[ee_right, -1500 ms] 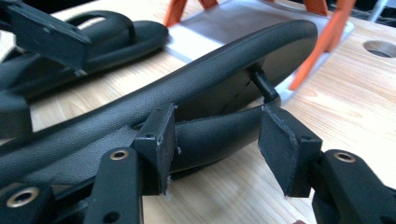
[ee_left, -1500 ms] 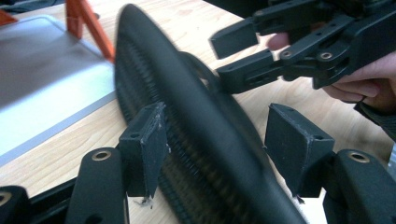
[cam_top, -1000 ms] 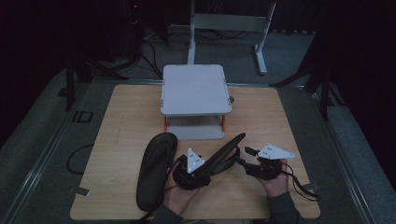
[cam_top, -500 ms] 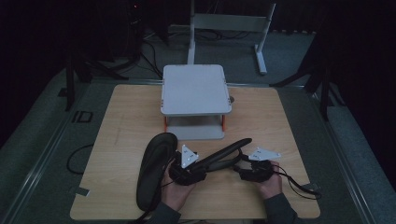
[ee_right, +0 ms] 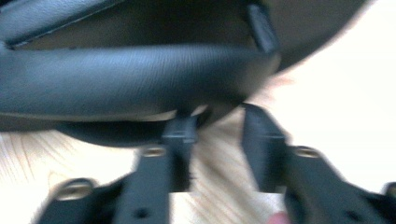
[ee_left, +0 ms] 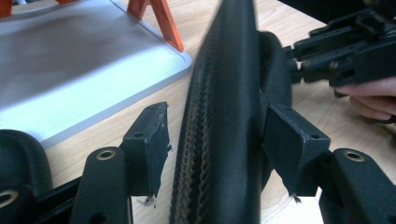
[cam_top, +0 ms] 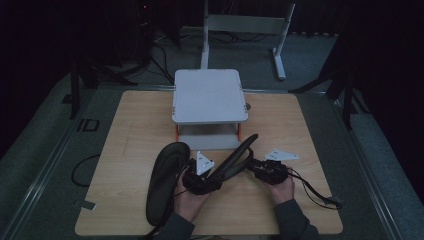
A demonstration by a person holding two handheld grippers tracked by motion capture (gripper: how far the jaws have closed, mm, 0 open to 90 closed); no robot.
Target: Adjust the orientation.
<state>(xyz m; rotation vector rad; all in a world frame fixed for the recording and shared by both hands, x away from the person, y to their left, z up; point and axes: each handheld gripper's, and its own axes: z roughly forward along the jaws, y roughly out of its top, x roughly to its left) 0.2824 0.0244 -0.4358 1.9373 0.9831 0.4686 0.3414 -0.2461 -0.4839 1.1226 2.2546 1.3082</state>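
Note:
A black sandal (cam_top: 234,161) stands on its edge on the wooden table (cam_top: 135,125), slanting from near my left hand up toward the grey stand (cam_top: 207,95). My left gripper (cam_top: 201,183) is at its near end. In the left gripper view the jaws of that gripper (ee_left: 215,140) sit on either side of the sole (ee_left: 224,116), open, with a small gap at the left pad. My right gripper (cam_top: 256,168) is at the sandal's right side. Its own view shows it (ee_right: 217,140) open, jaw tips just under the sandal's strap (ee_right: 130,79). A second black sandal (cam_top: 165,182) lies flat at the left.
The grey stand has orange legs (ee_left: 163,23) and a lower shelf (ee_left: 70,70) close behind the sandal. Cables (cam_top: 315,192) trail from the right gripper over the table. Beyond the table, a grey metal frame (cam_top: 245,25) stands on dark floor.
Both grippers and the edge-on sandal have shifted slightly right and nearer the person. The sandal's far tip has come down lower in front of the stand.

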